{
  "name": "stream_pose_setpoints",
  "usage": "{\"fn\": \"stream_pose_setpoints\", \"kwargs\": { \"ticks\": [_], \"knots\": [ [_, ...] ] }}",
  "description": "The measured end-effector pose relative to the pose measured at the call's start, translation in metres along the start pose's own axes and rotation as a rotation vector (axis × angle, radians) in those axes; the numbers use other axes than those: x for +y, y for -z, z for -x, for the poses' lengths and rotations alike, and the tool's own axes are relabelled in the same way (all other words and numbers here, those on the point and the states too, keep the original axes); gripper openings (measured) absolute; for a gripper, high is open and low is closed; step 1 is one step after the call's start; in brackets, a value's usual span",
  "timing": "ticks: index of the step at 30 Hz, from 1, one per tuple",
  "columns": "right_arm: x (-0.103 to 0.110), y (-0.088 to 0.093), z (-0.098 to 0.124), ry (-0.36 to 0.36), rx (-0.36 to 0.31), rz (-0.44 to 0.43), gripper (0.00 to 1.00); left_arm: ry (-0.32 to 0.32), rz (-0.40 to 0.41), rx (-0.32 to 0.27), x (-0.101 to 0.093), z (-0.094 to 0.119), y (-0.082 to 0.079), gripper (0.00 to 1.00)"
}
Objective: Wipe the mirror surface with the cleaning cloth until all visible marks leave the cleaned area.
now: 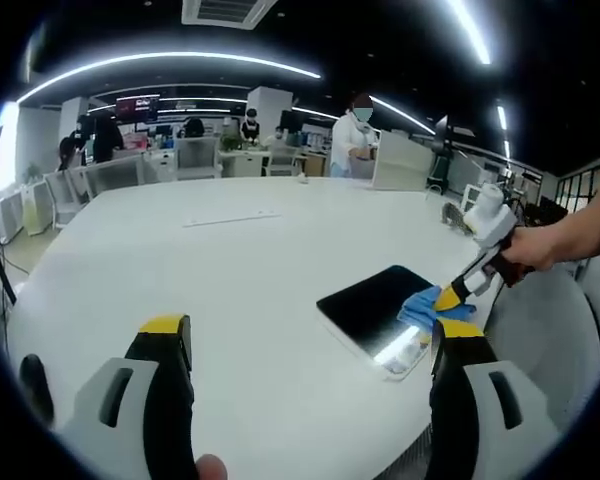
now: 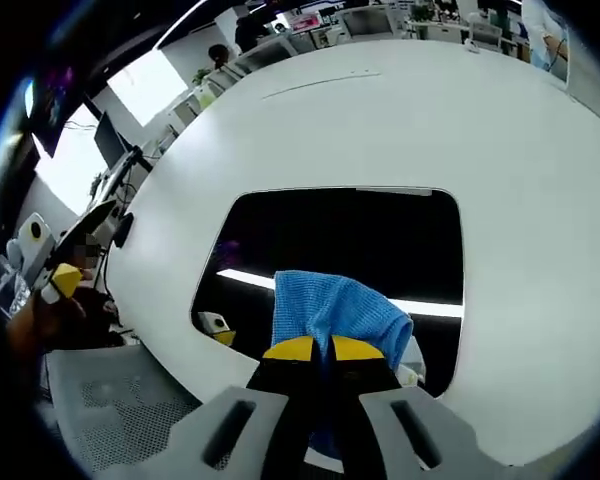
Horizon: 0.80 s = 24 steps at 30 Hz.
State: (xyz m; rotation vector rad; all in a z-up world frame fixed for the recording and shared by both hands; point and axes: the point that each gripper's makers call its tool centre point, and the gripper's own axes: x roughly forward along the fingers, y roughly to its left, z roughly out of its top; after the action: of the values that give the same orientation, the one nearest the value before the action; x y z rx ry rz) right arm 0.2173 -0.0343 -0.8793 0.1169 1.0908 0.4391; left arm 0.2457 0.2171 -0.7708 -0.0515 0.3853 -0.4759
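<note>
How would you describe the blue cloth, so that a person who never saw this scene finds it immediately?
Start from the large white table. Near its edge lies a dark rectangular mirror that reflects a ceiling light. The blue cloth rests on this mirror, pinched by the yellow-tipped right gripper; it is the one soft, bright blue thing on the table.

Cleaning cloth [image 2: 338, 305]: blue, fine woven texture. Mirror [image 2: 350, 240]: dark, near black, crossed by a white light streak. Table [image 2: 400, 110]: plain white. Right gripper [image 2: 325, 349]: yellow tips on black fingers, grey body. Left gripper [image 1: 310, 328]: same colours.
</note>
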Motion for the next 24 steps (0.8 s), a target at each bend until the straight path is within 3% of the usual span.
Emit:
{"fn": "stream_pose_setpoints", "kwargs": {
  "ticks": [9,24],
  "knots": [
    [0.005,0.012,0.005,-0.009,0.007,0.001,0.0,0.004,0.0,-0.006,0.002,-0.005,0.0,0.99],
    [0.006,0.011,0.005,-0.014,0.007,0.005,0.0,0.005,0.003,-0.005,0.003,-0.004,0.004,0.99]
  ]
}}
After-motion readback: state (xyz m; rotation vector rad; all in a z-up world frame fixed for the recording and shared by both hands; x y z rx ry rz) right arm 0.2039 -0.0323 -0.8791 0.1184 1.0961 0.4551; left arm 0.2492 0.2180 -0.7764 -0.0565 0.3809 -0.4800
